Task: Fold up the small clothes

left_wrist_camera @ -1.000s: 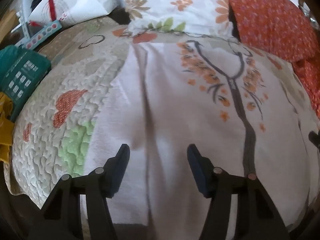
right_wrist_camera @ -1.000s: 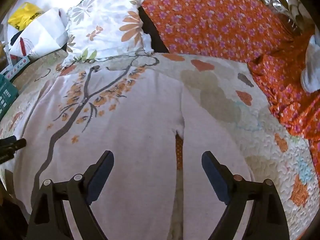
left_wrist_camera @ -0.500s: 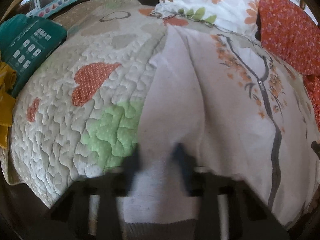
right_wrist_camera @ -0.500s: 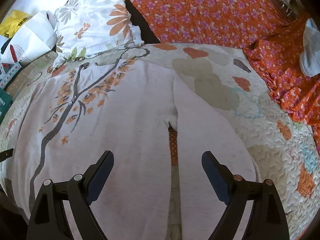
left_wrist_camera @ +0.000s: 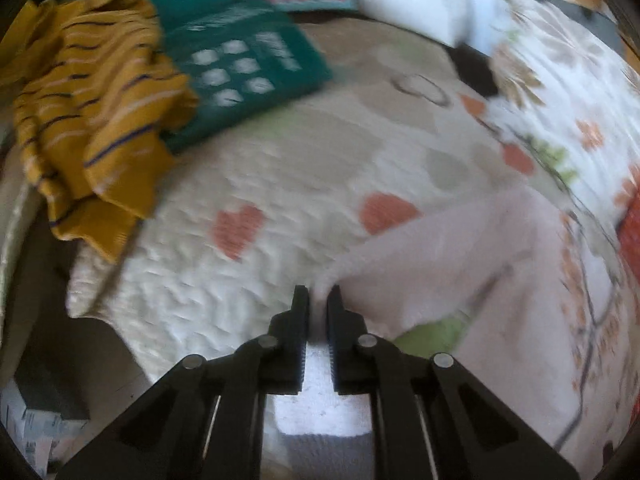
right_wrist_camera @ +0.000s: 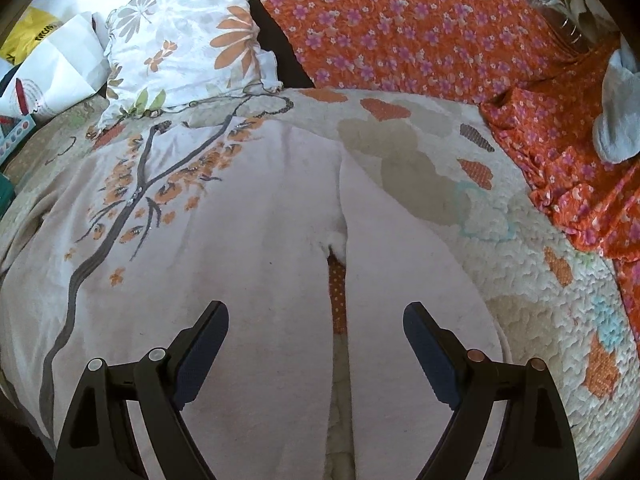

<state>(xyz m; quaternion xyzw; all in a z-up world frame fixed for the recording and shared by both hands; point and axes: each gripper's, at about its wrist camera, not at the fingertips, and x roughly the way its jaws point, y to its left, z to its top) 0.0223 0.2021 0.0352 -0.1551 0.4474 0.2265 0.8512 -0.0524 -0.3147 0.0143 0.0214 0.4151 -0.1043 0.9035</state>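
A pale pink sweater [right_wrist_camera: 248, 264] with a grey tree and orange leaf print lies front up on the quilted bedspread [right_wrist_camera: 520, 288]. My left gripper [left_wrist_camera: 318, 300] is shut on the sweater's left sleeve [left_wrist_camera: 432, 260] near its ribbed cuff and holds it lifted off the quilt; this view is blurred. My right gripper [right_wrist_camera: 316, 320] is open and empty, hovering over the lower body and right sleeve [right_wrist_camera: 400, 280] of the sweater.
A mustard striped garment [left_wrist_camera: 92, 120] and a folded teal garment [left_wrist_camera: 240, 64] lie at the bed's left edge. A floral pillow [right_wrist_camera: 188, 48], an orange flowered pillow [right_wrist_camera: 400, 28], an orange cloth [right_wrist_camera: 580, 184] and a grey sock [right_wrist_camera: 618, 120] lie beyond.
My left gripper has closed on the left sleeve and swung left, lifting it. My right gripper has stayed open over the sweater, shifting slightly.
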